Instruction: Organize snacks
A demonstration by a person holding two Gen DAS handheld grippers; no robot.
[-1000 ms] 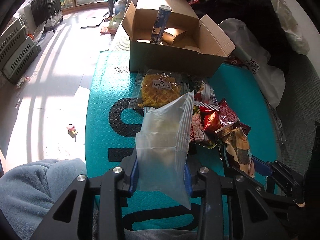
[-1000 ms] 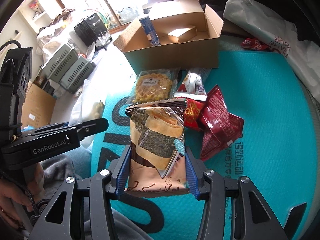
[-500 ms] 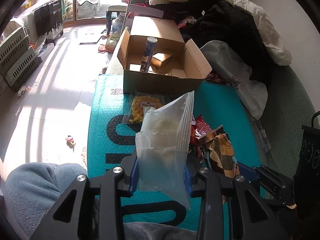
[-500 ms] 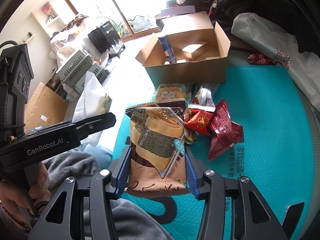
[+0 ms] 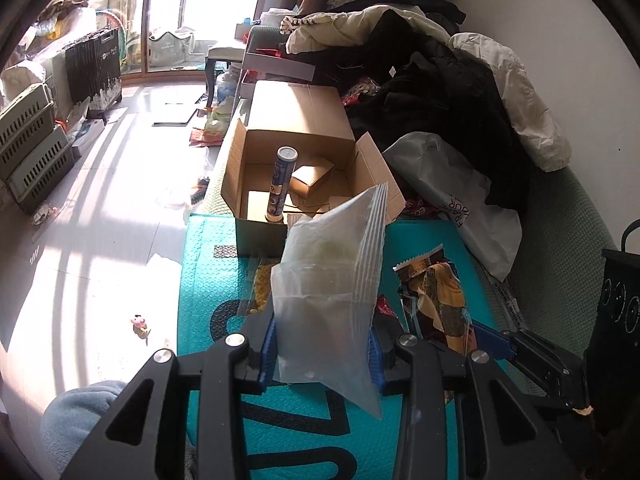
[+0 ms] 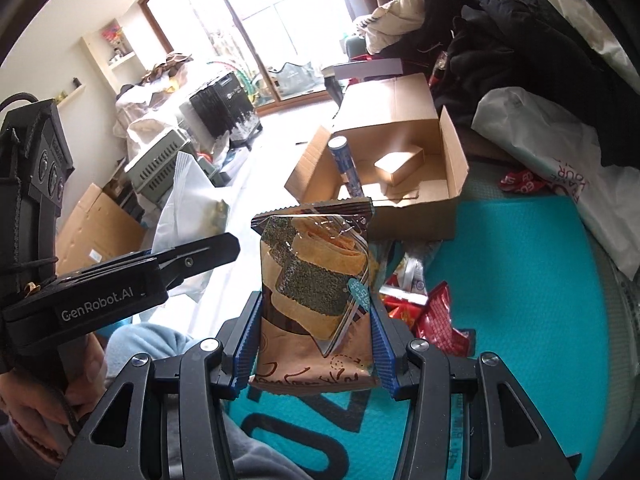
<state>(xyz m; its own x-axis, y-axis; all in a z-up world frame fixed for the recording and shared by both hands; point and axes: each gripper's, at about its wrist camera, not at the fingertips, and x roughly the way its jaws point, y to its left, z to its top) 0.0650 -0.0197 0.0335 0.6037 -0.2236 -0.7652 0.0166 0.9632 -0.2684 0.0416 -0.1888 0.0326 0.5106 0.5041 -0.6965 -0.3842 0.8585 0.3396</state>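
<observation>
My left gripper point(image 5: 322, 354) clamps a clear zip bag point(image 5: 332, 296); my right gripper point(image 6: 316, 350) clamps a seaweed snack packet point(image 6: 316, 292); the cardboard box point(image 5: 304, 160) sits ahead of both.

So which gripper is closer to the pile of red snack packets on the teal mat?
Right. The right gripper, shut on a seaweed snack bag, hangs just beside the red packets. The left gripper, shut on a clear zip bag, sits farther from them.
</observation>
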